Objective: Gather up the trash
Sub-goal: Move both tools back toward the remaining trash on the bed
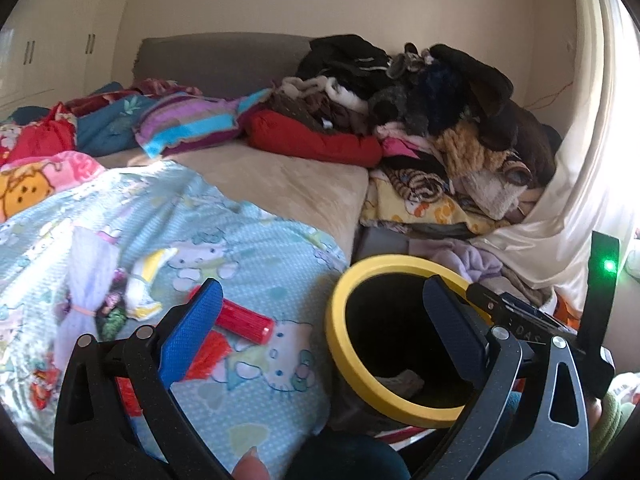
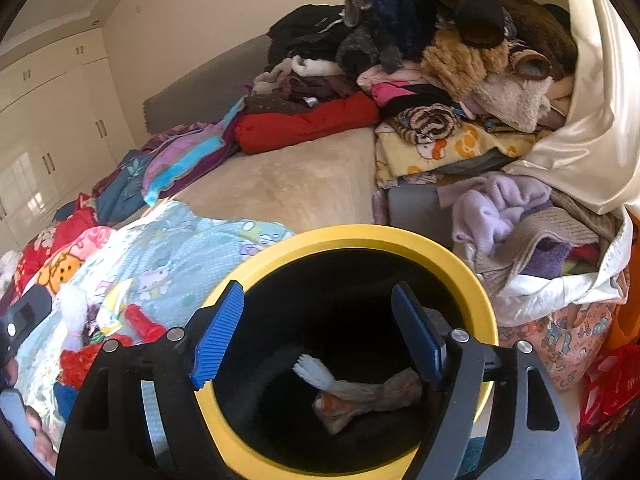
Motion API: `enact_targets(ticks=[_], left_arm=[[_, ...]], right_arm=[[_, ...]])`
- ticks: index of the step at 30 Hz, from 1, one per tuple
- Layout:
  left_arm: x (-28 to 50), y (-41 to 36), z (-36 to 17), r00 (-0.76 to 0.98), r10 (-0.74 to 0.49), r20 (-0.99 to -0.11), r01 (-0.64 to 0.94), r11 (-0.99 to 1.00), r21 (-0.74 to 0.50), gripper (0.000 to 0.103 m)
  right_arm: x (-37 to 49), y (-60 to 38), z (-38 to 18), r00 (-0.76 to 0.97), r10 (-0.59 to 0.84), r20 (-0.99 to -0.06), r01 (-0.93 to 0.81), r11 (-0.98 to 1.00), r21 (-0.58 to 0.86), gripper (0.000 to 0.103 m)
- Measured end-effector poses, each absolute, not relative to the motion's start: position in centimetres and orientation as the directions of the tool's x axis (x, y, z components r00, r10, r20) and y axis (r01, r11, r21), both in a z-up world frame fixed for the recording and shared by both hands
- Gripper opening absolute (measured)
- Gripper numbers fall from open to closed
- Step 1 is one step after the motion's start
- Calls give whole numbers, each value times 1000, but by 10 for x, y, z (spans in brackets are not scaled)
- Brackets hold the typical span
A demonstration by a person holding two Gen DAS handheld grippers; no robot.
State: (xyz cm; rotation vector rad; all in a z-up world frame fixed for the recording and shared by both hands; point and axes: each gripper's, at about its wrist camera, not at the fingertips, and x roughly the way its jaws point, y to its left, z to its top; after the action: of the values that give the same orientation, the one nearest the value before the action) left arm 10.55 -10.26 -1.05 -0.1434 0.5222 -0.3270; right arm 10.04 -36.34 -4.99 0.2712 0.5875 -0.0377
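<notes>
A black bin with a yellow rim (image 1: 340, 340) stands beside the bed. My left gripper (image 1: 322, 292) is open wide with nothing between its blue pads; one finger is over the blanket, the other over the bin's mouth. On the light blue cartoon blanket (image 1: 256, 248) lie a red cylinder (image 1: 244, 320), a red wrapper (image 1: 208, 354), a yellow-white wrapper (image 1: 148, 280) and a tied white bundle (image 1: 90, 280). My right gripper (image 2: 318, 292) hangs open and empty above the bin (image 2: 360, 236). Crumpled trash with a white tuft (image 2: 360, 396) lies at the bin's bottom.
A tall heap of clothes and plush things (image 1: 440, 112) fills the bed's far right corner, with a red cushion (image 1: 312, 140) in front. A cream curtain (image 1: 580, 160) hangs on the right. More laundry (image 2: 540, 240) is piled beside the bin. White wardrobes (image 2: 48, 120) line the left wall.
</notes>
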Motion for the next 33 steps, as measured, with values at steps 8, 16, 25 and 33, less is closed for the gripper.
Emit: enact_targets(ticks=[8,16,25,33], left_arm=[[102,-75,-1,854,-290,-432,215,953,-215,92],[97,-52,4,874,-252,-416,172,960,-220,92],[94,-26,8,892,-201,-405,117,968,-224,92],[92,-6,10,903,-166,-397,78,970,-229,92]], right_arm=[[96,-332,-41,833,116,-541,30,967,254,78],[88,-297,-32,827,190,-530,-61,966,252,81],[80,-263,-22,814,256,-522,-149,960,237,84],[77,-235,-18,799,294,-524,-209,954,215,85]])
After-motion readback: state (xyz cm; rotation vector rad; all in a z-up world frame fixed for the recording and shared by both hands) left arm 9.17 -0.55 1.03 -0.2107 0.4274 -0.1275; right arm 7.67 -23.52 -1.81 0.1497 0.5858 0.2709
